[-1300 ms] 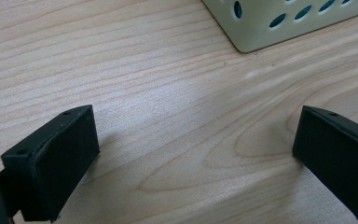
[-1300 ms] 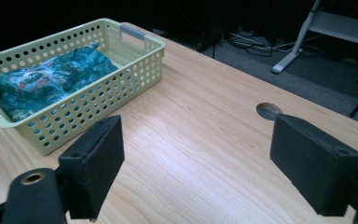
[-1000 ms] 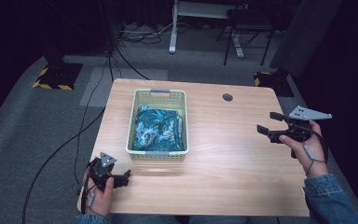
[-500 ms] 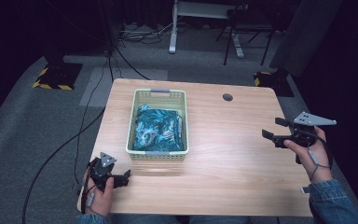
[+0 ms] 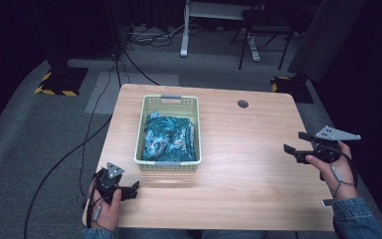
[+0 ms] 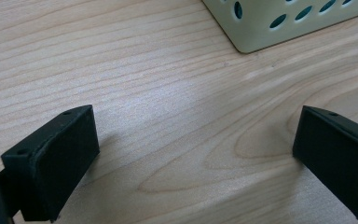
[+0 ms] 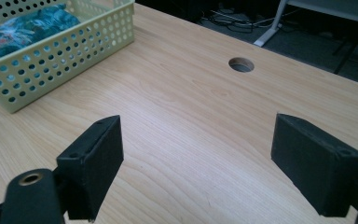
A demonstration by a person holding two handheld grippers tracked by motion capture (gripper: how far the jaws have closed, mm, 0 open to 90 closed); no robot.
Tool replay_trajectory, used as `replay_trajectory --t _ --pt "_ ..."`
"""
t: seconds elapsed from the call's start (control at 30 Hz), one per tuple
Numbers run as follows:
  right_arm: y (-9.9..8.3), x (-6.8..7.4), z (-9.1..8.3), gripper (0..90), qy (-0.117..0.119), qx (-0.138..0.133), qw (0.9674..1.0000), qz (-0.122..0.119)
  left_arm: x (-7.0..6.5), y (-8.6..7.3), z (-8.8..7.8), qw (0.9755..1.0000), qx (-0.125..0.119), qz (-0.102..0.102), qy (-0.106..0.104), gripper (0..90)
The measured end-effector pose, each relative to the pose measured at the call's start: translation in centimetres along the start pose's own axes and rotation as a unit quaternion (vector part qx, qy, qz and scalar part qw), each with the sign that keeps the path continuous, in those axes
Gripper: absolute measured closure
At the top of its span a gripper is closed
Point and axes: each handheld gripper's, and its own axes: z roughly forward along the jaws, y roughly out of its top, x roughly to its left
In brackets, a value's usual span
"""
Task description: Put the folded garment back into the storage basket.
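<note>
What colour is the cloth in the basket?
Teal blue with a pale leafy print, the cloth shows best in the high view.

Table (image 5: 248,164): pale wood-grain, smooth w/ slight sheen. Basket (image 5: 168,163): perforated plastic, matt; blue-green contents (image 5: 166,137) look like cloth, prob. Gripper pads (image 7: 95,158) matt black.

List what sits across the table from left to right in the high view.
Left tongs → basket holding a blue patterned cloth → round hole in the tabletop → right tongs.
</note>
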Motion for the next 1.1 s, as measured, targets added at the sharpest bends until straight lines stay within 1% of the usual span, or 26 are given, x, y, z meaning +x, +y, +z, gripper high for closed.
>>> replay_trajectory --t 0.17,0.3,0.67,0.83,0.97,1.1 --pt "-0.9 -0.3 -0.2 16.6 -0.003 0.005 1.0 0.006 0.0 0.0 0.0 1.0 0.0 0.0 0.0 0.1" --pt "-1.6 -0.4 -0.2 16.4 -0.011 0.016 0.9998 0.002 0.0 0.0 0.0 1.0 0.0 0.0 0.0 0.1" --pt "-3.9 -0.7 -0.2 16.1 -0.012 0.027 0.9994 0.017 0.0 0.0 0.0 1.0 0.0 0.0 0.0 0.2" --pt "-5.3 -1.0 -0.2 15.9 -0.013 0.036 0.999 0.023 0.0 0.0 0.0 1.0 0.0 0.0 0.0 0.2" --pt "-6.5 -1.2 -0.1 15.9 -0.016 0.043 0.9984 0.033 0.0 0.0 0.0 1.0 0.0 0.0 0.0 0.2" --pt "-7.5 -1.3 0.1 15.8 -0.013 0.051 0.9979 0.038 0.0 0.0 0.0 1.0 0.0 0.0 0.0 0.2"
